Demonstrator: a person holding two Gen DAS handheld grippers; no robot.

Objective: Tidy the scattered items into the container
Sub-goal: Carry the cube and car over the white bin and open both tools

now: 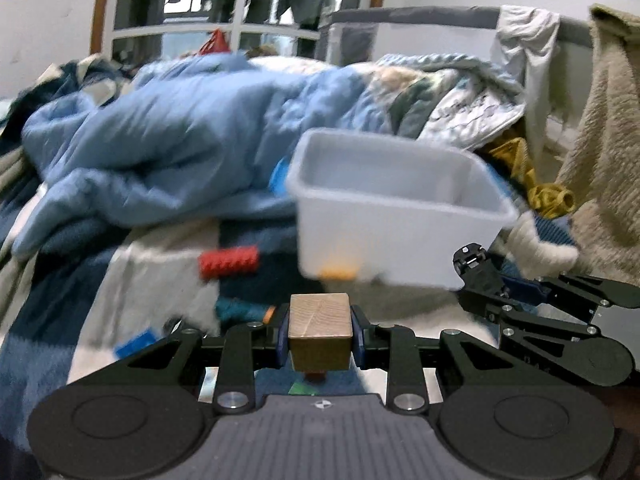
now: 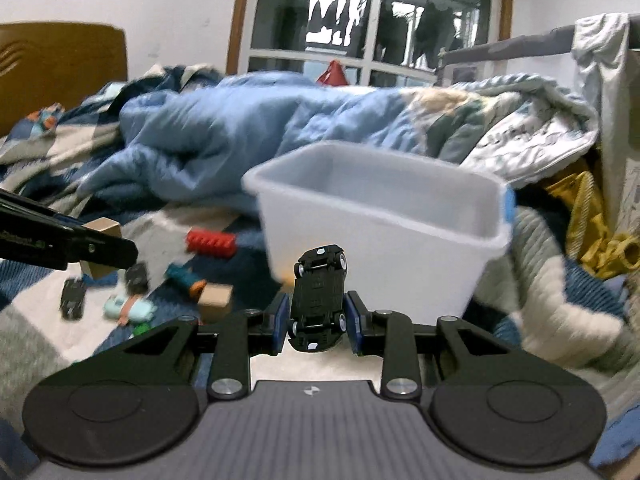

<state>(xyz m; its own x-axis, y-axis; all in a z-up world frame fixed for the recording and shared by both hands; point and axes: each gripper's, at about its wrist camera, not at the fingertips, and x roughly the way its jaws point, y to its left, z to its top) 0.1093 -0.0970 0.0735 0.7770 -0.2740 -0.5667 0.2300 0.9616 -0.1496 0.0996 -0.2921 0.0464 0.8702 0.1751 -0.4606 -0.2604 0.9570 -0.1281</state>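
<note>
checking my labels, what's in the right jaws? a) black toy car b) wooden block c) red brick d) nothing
a: the right gripper is shut on a black toy car, underside facing the camera; the wooden block sits in the left gripper instead.

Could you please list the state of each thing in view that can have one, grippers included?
left gripper: shut on a wooden block, held off the bed.
right gripper: shut on a black toy car, underside facing the camera.
white bin: upright, open-topped, something orange inside at the bottom.
red brick: loose on the blanket.
second wooden block: loose on the blanket.
blue duvet: rumpled behind the bin.
</note>
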